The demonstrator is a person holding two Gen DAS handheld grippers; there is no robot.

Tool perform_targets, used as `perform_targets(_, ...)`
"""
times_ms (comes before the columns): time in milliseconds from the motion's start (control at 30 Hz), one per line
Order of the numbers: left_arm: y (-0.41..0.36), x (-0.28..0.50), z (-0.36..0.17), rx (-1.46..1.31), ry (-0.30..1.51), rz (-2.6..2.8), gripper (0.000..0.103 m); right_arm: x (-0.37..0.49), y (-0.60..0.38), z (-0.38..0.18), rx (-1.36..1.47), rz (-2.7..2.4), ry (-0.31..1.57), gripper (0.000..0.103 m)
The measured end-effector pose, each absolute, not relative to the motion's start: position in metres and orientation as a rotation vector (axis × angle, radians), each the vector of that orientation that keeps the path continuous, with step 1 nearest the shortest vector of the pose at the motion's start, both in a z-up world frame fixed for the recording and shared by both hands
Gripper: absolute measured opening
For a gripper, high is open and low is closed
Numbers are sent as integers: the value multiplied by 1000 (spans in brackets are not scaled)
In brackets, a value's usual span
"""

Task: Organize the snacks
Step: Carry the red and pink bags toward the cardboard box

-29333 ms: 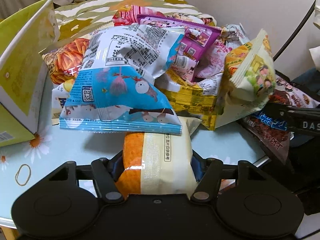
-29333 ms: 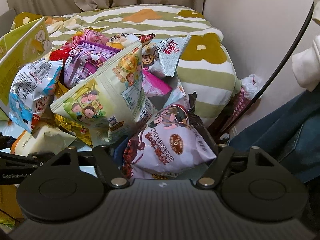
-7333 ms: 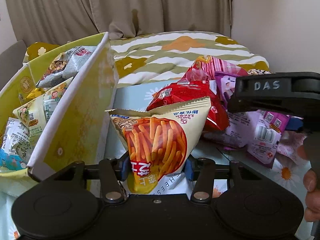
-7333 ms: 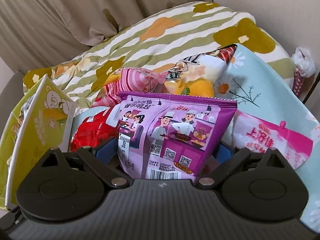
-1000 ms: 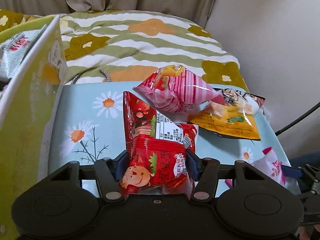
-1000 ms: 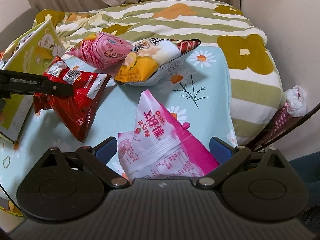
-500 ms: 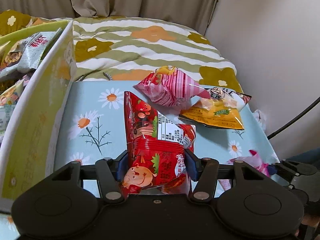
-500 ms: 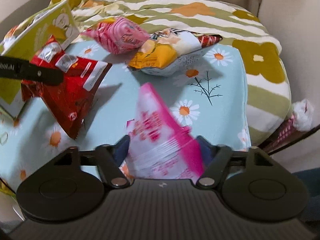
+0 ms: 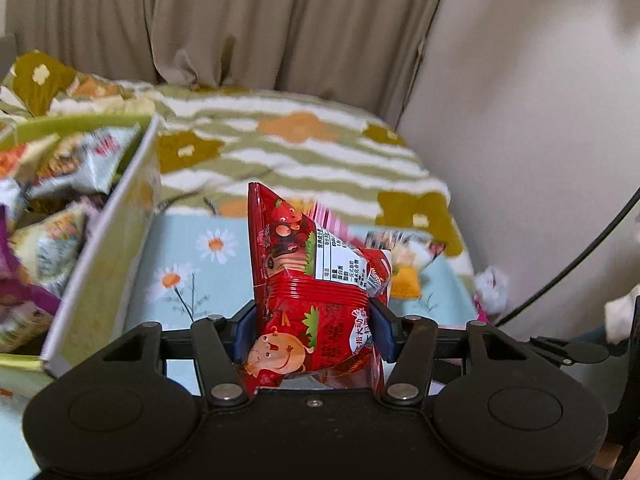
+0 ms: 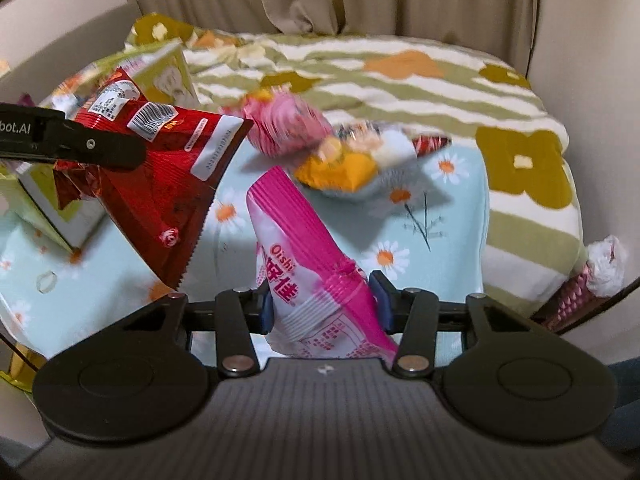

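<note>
My left gripper point(image 9: 313, 330) has its jaws clamped on the red snack bag point(image 9: 316, 280), pinching it across its lower half so the sealed top stands up and leans a little. It is off the worktop point(image 9: 188, 248), close to the near right wall of the yellow box point(image 9: 108, 248) at the worktop's left edge, where other packets already lie. My right gripper point(image 10: 322, 306) has its jaws clamped on the pink Oishi bag point(image 10: 304, 272), held low near its crimped end.

Both bags should be light, air-puffed and crinkly, with glossy film that slides easily; I judge the contents brittle, so I squeeze only enough to dent the film. The crimped, serrated seams are the stiffest parts and the safest place to grip.

Towards the far right corner lie a pink striped packet point(image 10: 280, 128) and an orange-and-white packet point(image 10: 352, 160), both blurred, on the smooth daisy-printed cover.
</note>
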State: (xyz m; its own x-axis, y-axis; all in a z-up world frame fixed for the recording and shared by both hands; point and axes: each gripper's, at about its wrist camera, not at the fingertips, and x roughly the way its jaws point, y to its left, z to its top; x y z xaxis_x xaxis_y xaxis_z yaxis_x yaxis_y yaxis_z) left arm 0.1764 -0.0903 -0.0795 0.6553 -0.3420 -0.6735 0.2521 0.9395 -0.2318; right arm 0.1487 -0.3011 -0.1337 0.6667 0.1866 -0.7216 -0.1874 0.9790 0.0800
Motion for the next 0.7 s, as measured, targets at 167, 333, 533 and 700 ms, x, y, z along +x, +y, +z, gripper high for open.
perform_targets(167, -76, 155, -42, -141, 695, -288, 61, 149, -292, -95, 20, 265, 750, 61)
perform_targets(333, -48, 143, -9, -156, 617, -208, 61, 156, -273, -61, 57, 327, 699, 61)
perform_targets(533, 0, 147, 20, -164, 545, -122, 61, 175, -233, -28, 96, 394, 661, 60)
perform_targets(700, 49, 159, 26, -190, 510, -77, 61, 197, -184, -11, 77, 447, 634, 15)
